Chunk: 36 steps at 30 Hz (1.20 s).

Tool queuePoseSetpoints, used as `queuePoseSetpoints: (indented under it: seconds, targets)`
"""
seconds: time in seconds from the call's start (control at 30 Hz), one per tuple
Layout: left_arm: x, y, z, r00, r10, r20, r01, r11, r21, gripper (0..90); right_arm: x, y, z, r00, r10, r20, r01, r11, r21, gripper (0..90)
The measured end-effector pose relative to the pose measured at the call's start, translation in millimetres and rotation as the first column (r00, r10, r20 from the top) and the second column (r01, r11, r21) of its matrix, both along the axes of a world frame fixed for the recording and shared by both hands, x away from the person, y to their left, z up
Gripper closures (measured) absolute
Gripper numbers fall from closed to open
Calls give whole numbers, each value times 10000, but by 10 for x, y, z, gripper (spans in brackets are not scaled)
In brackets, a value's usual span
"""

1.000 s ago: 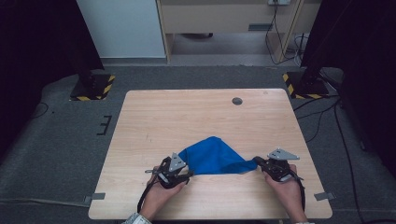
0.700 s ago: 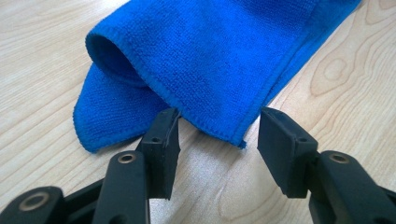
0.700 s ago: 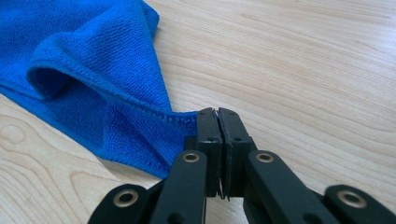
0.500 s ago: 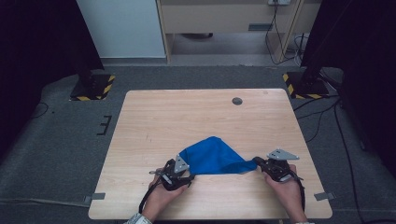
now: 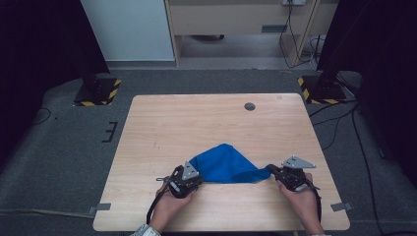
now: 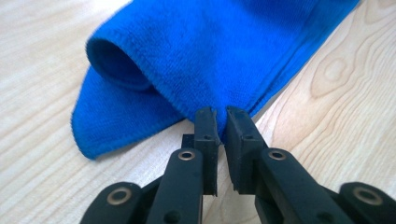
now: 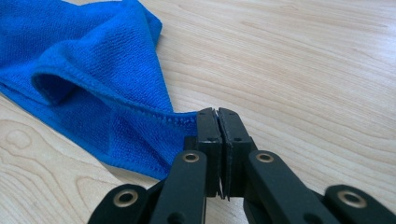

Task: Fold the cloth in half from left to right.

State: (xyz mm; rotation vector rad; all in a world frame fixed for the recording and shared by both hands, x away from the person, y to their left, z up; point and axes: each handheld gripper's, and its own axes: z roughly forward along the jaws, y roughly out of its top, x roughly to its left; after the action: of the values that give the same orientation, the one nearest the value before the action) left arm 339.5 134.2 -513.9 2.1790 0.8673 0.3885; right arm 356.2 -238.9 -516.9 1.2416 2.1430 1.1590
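A blue cloth (image 5: 226, 162) lies loosely folded near the table's front edge, between my two grippers. My left gripper (image 5: 198, 175) is at the cloth's left corner. Its jaws have just been closing, and in the left gripper view (image 6: 222, 114) they pinch the hemmed edge of the cloth (image 6: 210, 51), leaving a thin slit between them. My right gripper (image 5: 270, 170) holds the cloth's right corner. In the right gripper view (image 7: 217, 114) its jaws are pressed together on the hem of the cloth (image 7: 84, 60), which stretches away to the left.
The wooden table (image 5: 196, 123) has a round cable hole (image 5: 250, 106) at the back right. Tape strips (image 5: 99, 208) mark the floor by the front corners. Striped stand bases (image 5: 97, 91) sit on the floor behind the table.
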Motion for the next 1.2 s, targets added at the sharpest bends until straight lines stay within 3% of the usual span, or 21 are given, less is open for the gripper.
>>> queuePoseSetpoints:
  seconds: [0.37, 0.5, 0.8, 1.1, 1.2]
  targets:
    - [-6, 31, 59, 9997, -71, 226, 73, 10000, -59, 897, -4, -11, 18, 10000, -12, 46, 12, 10000, -39, 880]
    - [-21, 61, 124, 9985, 6, 552, 13, 9994, -344, 899, -4, -18, 27, 9999, -36, 97, 36, 10000, 7, 879]
    - [-79, 219, 292, 9953, 373, 896, -271, 9933, -1127, 900, -37, -6, 82, 9996, 19, 278, -22, 9999, 109, 877]
    - [-221, 237, 471, 9935, 240, 1110, -40, 9842, -1770, 900, -16, -16, 150, 9994, -3, 337, -14, 9987, 505, 878]
    - [-239, 211, 567, 9915, 114, 1298, 126, 9831, -1827, 900, 44, -11, 194, 9991, 82, 412, -94, 9995, 292, 879]
